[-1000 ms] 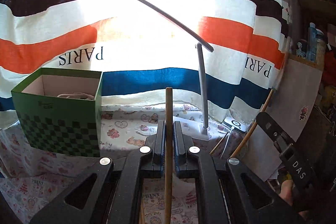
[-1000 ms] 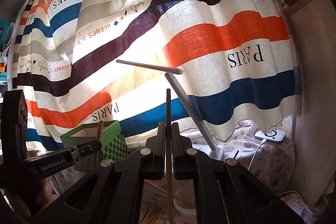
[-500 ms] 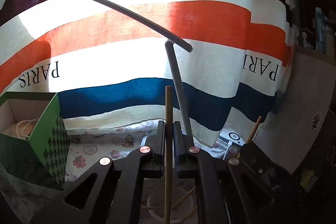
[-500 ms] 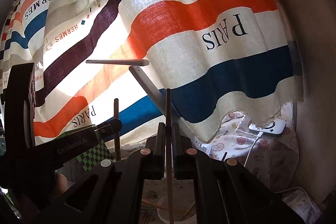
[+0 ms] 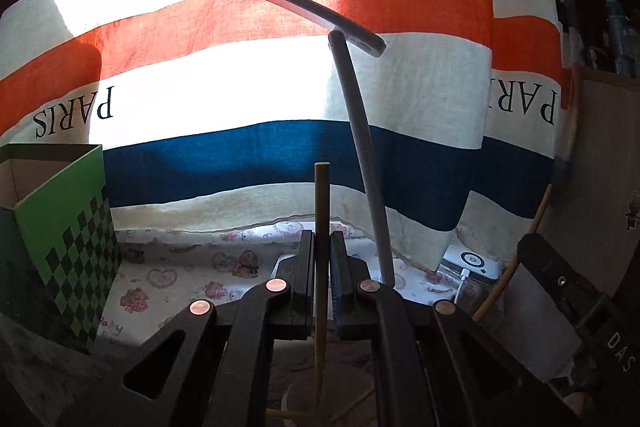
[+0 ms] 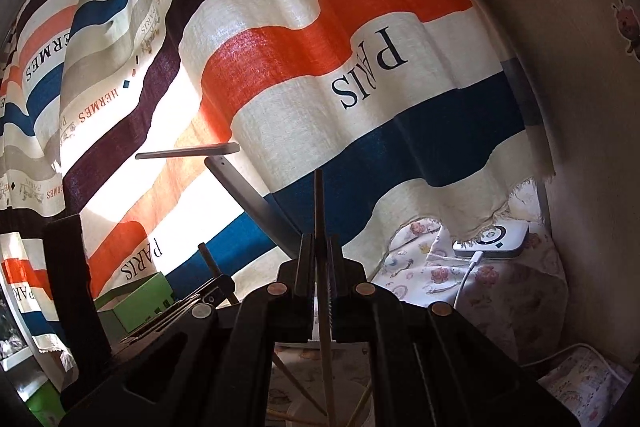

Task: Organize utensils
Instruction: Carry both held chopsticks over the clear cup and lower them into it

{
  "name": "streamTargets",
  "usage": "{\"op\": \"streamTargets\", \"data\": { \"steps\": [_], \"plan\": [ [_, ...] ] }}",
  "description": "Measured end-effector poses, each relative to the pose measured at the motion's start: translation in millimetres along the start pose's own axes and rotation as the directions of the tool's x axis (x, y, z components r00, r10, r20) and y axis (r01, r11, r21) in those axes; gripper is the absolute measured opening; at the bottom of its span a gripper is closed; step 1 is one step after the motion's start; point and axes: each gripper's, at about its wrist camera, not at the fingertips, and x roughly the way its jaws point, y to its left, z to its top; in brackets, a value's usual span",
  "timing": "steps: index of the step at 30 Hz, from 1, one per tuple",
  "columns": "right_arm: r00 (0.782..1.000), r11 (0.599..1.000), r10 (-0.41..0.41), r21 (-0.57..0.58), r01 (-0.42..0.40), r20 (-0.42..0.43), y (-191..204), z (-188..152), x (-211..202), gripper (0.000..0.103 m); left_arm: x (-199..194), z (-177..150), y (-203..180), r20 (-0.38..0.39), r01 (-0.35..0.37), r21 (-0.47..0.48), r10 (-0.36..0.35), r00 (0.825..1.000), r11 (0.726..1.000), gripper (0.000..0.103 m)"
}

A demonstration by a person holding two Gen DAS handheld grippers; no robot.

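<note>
Clamping one upright chopstick (image 5: 322,211) each, the left gripper (image 5: 322,259) and right gripper (image 6: 320,259) are hovering over a cup (image 5: 304,401) already holding a few sticks. Both sticks are waiting to go in. Beyond, a green box (image 5: 68,223), lamp (image 5: 360,131) and curtain (image 5: 240,75) are standing.

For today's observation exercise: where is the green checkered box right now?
In the left wrist view, the green checkered box stands at the far left on the printed tablecloth, before the striped curtain, left of the desk lamp.
</note>
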Motion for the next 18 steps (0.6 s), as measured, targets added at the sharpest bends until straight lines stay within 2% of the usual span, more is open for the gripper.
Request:
{"op": "streamTargets", "data": {
  "steps": [3,5,8,10,14,18],
  "plan": [
    [0.993,0.998,-0.045,-0.052,0.039,-0.111,5,-7,22,0.006,-8,-8,1,-0.037,0.014,0.026,-0.013,0.999,1.0,0.006],
    [0.98,0.996,-0.067,-0.075,0.054,-0.186,7,-13,34,0.006,-9,-14,1,-0.075,0.005,0.05,-0.002,0.997,0.999,0.006],
    [0.954,0.992,-0.088,-0.115,0.057,-0.286,10,-19,46,0.006,-12,-27,10,-0.107,0.032,0.048,-0.027,0.994,0.998,0.006],
    [0.939,0.99,-0.106,-0.123,0.068,-0.327,10,-22,51,0.006,-11,-35,13,-0.145,0.029,0.05,-0.021,0.989,0.998,0.006],
    [0.897,0.99,-0.126,-0.111,0.087,-0.423,9,-31,65,0.006,-6,-37,24,-0.163,-0.008,0.059,0.018,0.986,0.998,0.007],
    [0.87,0.994,-0.112,-0.065,0.091,-0.481,1,-38,72,0.006,7,-37,40,-0.201,-0.014,-0.001,0.014,0.979,1.0,0.008]
  ]
}}
